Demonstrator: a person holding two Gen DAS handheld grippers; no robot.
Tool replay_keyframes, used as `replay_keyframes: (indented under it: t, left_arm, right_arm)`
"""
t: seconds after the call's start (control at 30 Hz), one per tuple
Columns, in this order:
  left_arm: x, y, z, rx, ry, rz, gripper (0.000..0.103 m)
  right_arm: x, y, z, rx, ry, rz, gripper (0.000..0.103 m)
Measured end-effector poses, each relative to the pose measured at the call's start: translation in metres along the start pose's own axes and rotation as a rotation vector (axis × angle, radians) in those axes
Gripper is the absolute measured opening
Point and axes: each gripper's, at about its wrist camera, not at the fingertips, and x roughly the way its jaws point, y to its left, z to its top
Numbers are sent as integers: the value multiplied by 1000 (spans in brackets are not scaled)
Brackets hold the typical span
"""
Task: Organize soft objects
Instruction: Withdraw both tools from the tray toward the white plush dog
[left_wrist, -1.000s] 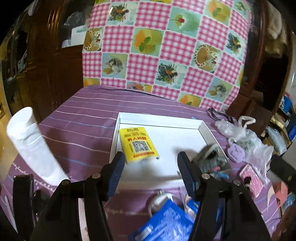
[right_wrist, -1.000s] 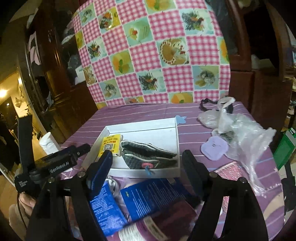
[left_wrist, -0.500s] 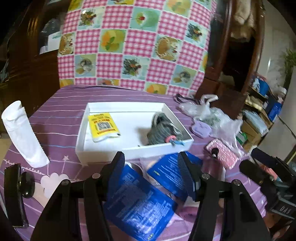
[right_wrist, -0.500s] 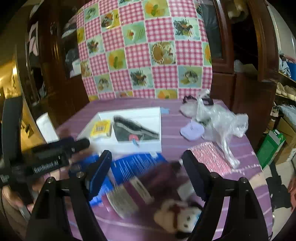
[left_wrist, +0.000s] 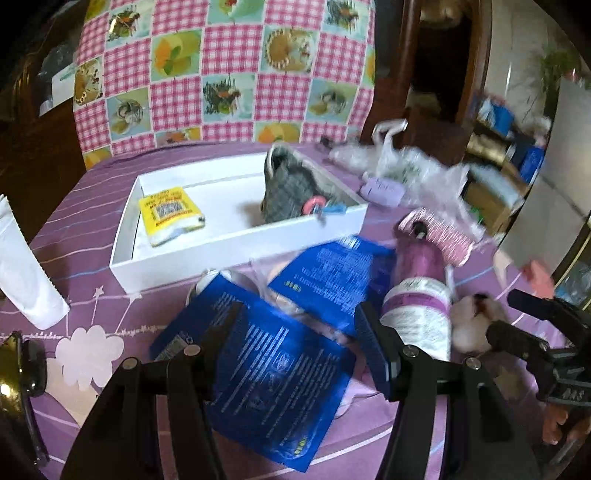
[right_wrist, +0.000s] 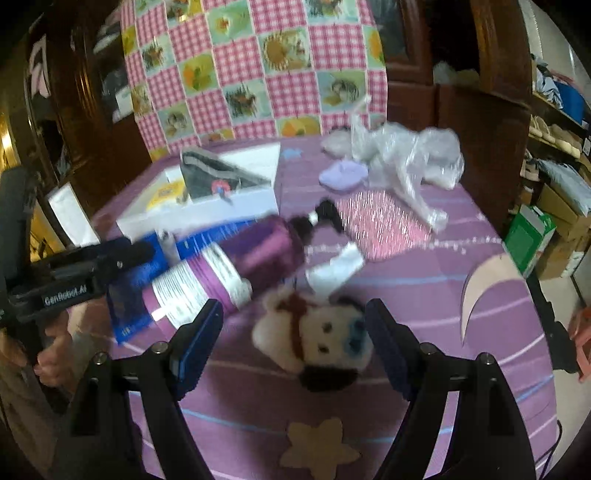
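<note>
A round table under a purple striped cloth (left_wrist: 92, 206) fills both views, backed by a pink checked panel with fruit pictures (left_wrist: 221, 66). On the cloth a shallow white box (left_wrist: 236, 240) holds a yellow packet (left_wrist: 170, 214) at its left and a grey knitted piece (left_wrist: 291, 188) leaning at its right wall. In front of the box lie two blue printed pouches; the nearer blue pouch (left_wrist: 273, 380) overlaps the other, and a purple bottle with a white label (right_wrist: 225, 273) lies on its side just beside them. Crumpled clear plastic (right_wrist: 402, 158) sits at the far right of the table, with a lilac case (right_wrist: 343, 175) and a pink glittery pad (right_wrist: 380, 225) near it.

The left gripper (left_wrist: 301, 354) tilts down toward the cloth, its blue-padded tongs spread above the nearer blue pouch, which shows between them; whether the pads touch it I cannot tell. Nothing is pinched.

The right gripper (right_wrist: 293, 341) also slopes down, tongs spread wide on either side of a small white plush bear (right_wrist: 314, 339) with a brown scarf, lying on the cloth just right of the bottle. The pads stand apart from the bear. A hand (right_wrist: 55, 354) grips the other gripper's handle at the left edge of the right wrist view.
</note>
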Motion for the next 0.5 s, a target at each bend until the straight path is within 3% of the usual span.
replay_keyframes:
  t: [0.13,0.2,0.33,0.4,0.5]
  left_arm:
    - [5,-2,-7,25,36,2,60]
    - [4,-4,-10,47,43,1,60]
    - [8,-8,-16,76,64,29,60]
    - [12,-7,-16,78,79,33,60]
    - [13,-7,-17,84,73,31,60]
  right_arm:
    - [14,10,-5,-80,33,-94,81]
    - [19,9,-6,-85,63,-113,90]
    - [39,-2,-8,-21,177,-73,97]
    - [41,3,-8,-41,188,-79,103]
    - [44,15,-10,-94,210,-114,103]
